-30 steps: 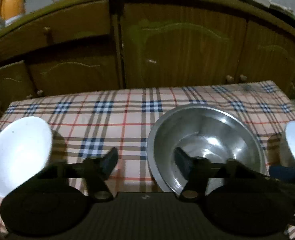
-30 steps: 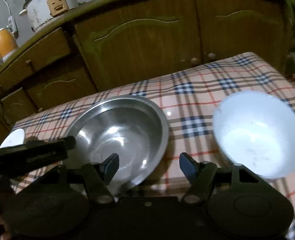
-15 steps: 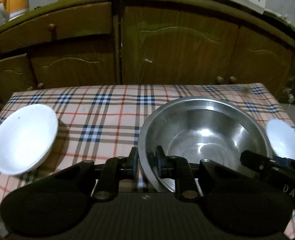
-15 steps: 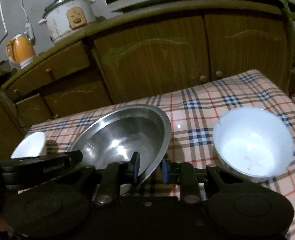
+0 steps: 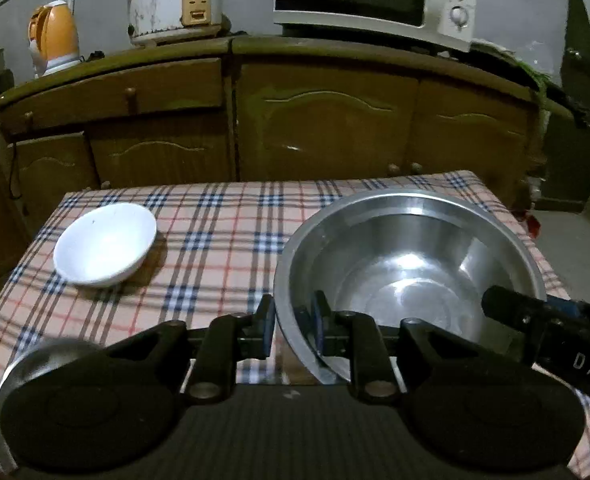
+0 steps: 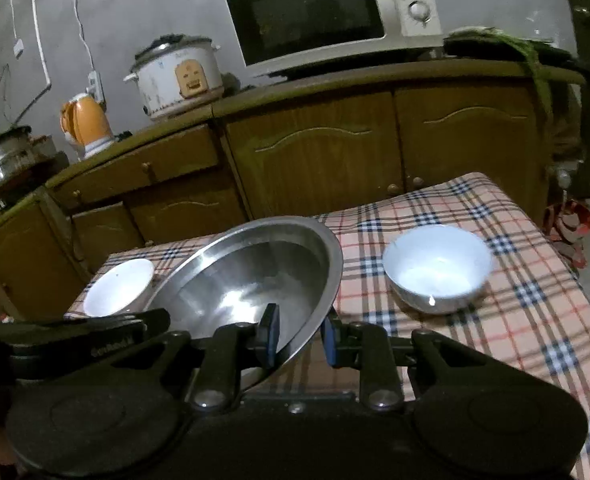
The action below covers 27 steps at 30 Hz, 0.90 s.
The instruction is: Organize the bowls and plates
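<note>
Left wrist view: we have just clamped both grippers' fingers [image 5: 263, 322] on the steel bowl [image 5: 409, 270] rim and lifted it off the worktop [image 5: 215, 236], white bowl [image 5: 105, 244] left of it.

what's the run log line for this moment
left gripper: shut on large steel bowl rim | right gripper: shut on opposite rim | small white bowls: on checked tablecloth
</note>
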### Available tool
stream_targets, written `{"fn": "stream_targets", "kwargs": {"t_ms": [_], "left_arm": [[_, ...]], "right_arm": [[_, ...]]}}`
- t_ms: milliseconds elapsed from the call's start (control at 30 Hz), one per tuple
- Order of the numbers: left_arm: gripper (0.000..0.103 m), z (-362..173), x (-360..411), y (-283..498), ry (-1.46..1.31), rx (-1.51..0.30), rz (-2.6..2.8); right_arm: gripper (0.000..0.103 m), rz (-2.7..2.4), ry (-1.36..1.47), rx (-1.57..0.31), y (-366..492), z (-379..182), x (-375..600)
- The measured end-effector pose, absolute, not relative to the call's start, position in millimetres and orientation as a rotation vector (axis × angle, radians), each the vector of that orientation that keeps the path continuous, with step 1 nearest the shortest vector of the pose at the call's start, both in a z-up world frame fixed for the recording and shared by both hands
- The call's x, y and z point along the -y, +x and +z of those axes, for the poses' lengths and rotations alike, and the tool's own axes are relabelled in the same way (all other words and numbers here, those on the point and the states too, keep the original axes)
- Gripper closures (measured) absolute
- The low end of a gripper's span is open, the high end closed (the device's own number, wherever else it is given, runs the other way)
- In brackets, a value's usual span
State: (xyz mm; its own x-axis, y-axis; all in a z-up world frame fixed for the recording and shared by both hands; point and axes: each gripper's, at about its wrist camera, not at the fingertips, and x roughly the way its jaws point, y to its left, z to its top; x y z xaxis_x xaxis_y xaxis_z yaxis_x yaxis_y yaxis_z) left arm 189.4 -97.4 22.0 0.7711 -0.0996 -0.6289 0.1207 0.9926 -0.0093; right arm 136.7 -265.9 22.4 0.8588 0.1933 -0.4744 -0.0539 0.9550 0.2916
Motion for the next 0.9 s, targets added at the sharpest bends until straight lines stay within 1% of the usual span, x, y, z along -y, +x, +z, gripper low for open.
{"fn": "stream_targets", "kwargs": {"t_ms": [300,433,900], "left_arm": [[0.082,12.8,109.0,135.6,0.049,-0.687,-0.152],[0.081,4.4,113.5,122.4,0.050,-0.698,-0.160],[0.081,-47.3,129.5,103.9,0.064,-0.769,-0.189]], "right_arm": [[0.073,0.105,0.265,-0.507,61.7,14.1,275.7],[0.073,0.092,0.257,-0.511,43.7,7.0,279.0],[0.073,0.037,0.273,-0.592,26.2,-44.9,296.7]]}}
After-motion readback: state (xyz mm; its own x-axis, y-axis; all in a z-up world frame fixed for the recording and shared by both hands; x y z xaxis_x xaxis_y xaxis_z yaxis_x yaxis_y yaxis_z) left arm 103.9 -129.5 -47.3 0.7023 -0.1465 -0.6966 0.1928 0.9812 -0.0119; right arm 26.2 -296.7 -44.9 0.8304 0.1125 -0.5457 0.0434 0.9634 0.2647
